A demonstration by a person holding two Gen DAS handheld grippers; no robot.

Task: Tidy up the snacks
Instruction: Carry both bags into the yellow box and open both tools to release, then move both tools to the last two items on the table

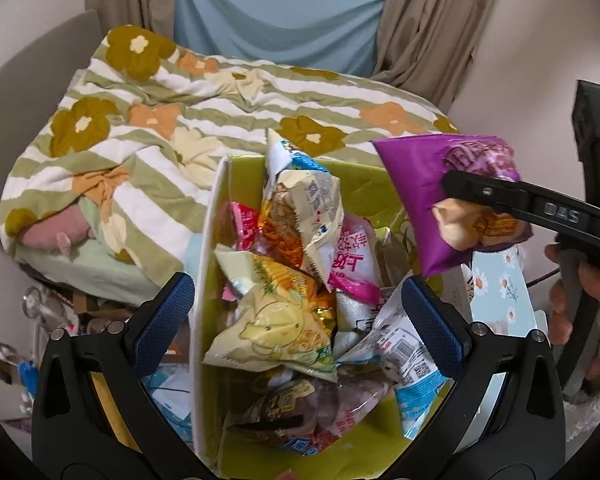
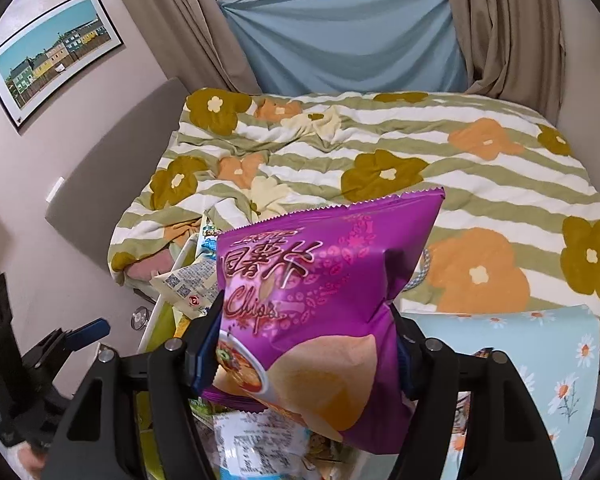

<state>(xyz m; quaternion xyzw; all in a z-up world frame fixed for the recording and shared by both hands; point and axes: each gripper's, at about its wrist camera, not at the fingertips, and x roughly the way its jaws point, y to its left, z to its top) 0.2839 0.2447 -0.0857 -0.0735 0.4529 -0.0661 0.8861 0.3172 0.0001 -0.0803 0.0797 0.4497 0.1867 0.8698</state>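
Note:
A purple chips bag is pinched between the pads of my right gripper and held up in the air. In the left wrist view the same bag hangs at the right, above the far right side of a yellow-green box, with the right gripper clamped on it. The box is packed with several snack packets. My left gripper is open and empty, its blue pads spread over the near half of the box.
A bed with a striped floral quilt lies behind the box. A light-blue daisy-print box stands to the right of the snack box. Clutter sits on the floor at the left. Curtains and a framed picture are behind.

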